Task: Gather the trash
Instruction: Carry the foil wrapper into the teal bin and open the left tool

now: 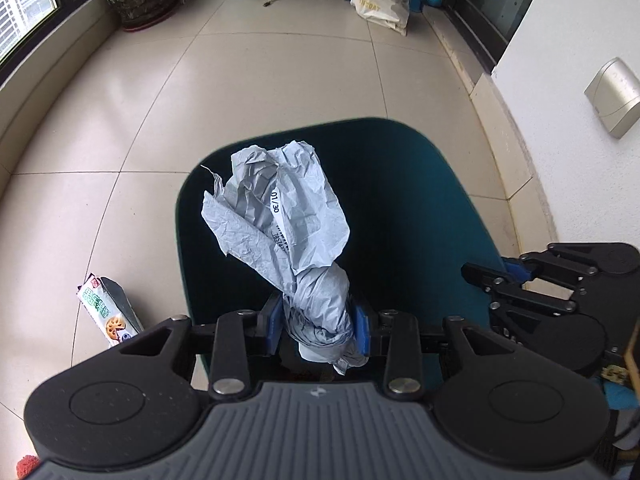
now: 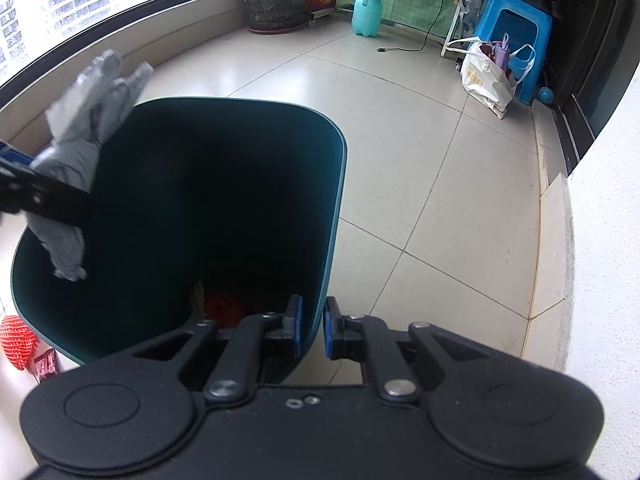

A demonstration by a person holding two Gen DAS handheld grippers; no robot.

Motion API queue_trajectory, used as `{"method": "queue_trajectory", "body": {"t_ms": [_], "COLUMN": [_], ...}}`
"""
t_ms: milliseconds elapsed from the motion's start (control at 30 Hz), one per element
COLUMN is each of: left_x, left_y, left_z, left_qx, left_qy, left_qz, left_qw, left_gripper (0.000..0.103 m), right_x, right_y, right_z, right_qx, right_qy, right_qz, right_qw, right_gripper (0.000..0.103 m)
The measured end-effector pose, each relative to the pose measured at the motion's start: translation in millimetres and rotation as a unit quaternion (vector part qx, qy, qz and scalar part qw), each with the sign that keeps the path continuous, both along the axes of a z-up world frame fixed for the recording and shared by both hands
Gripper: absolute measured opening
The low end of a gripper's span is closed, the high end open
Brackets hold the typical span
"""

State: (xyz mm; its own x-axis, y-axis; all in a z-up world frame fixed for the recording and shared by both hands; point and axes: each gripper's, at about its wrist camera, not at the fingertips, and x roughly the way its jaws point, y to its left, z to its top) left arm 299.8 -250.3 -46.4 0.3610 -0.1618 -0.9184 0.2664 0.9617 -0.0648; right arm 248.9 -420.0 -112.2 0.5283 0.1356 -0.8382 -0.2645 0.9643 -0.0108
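Note:
My left gripper [image 1: 318, 328] is shut on a crumpled grey plastic mailer bag [image 1: 280, 208] with a white label, held above the open mouth of the dark teal bin [image 1: 440, 208]. In the right wrist view the same grey bag [image 2: 86, 120] hangs at the bin's left rim, with the left gripper [image 2: 36, 196] clamped on it. My right gripper [image 2: 313, 330] is shut on the near right wall of the teal bin [image 2: 336, 184]; it also shows at the bin's right edge [image 1: 516, 276]. Red trash [image 2: 226, 308] lies at the bin's bottom.
A snack wrapper [image 1: 106, 310] lies on the tile floor left of the bin. A red foam net [image 2: 16, 342] and a red packet [image 2: 44, 362] lie by the bin's base. A plant pot [image 2: 278, 4], teal sprayer bottle [image 2: 367, 14], blue stool [image 2: 514, 28] and white shopping bag [image 2: 486, 76] stand farther off.

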Motion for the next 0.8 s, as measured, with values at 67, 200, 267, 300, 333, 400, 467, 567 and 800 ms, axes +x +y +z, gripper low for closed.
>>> {"method": "queue_trajectory", "body": {"t_ms": [67, 200, 267, 300, 333, 400, 467, 567, 800], "left_x": [7.6, 19.0, 22.7, 24.2, 25.2, 26.8, 27.1, 25.6, 18.3], "left_y": [-5.9, -14.8, -18.1, -20.0, -21.3, -22.7, -22.7, -21.3, -11.2], "left_z": [-18.4, -44.1, -53.9, -59.2, -63.7, -70.1, -72.4, -72.8, -66.4], "left_qx": [0.014, 0.026, 0.028, 0.030, 0.032, 0.035, 0.028, 0.018, 0.006], "left_qy": [0.014, 0.036, 0.045, 0.052, 0.057, 0.064, 0.068, 0.065, 0.053], "left_qz": [0.000, -0.003, -0.002, -0.004, -0.005, -0.007, -0.009, -0.007, -0.002], "left_qw": [0.9998, 0.9990, 0.9986, 0.9982, 0.9979, 0.9973, 0.9973, 0.9977, 0.9986], "left_gripper": [0.034, 0.034, 0.034, 0.035, 0.035, 0.035, 0.036, 0.037, 0.055], "right_x": [-0.5, -1.7, -2.3, -2.4, -2.4, -2.7, -3.6, -4.5, -4.9], "right_y": [0.3, 0.7, 1.3, 1.4, 1.3, 1.5, 2.0, 2.6, 2.6], "right_z": [-0.4, -1.1, -1.2, -1.3, -1.2, -1.1, -1.0, -0.4, 0.6], "right_qx": [-0.002, -0.002, -0.003, -0.003, -0.003, -0.003, -0.003, -0.002, -0.003], "right_qy": [-0.001, -0.002, -0.002, -0.002, -0.002, -0.002, -0.003, -0.003, -0.003], "right_qz": [0.001, 0.002, 0.002, 0.002, 0.003, 0.003, 0.004, 0.004, 0.005], "right_qw": [1.000, 1.000, 1.000, 1.000, 1.000, 1.000, 1.000, 1.000, 1.000], "right_gripper": [0.010, 0.010, 0.010, 0.010, 0.010, 0.010, 0.010, 0.010, 0.010]}}
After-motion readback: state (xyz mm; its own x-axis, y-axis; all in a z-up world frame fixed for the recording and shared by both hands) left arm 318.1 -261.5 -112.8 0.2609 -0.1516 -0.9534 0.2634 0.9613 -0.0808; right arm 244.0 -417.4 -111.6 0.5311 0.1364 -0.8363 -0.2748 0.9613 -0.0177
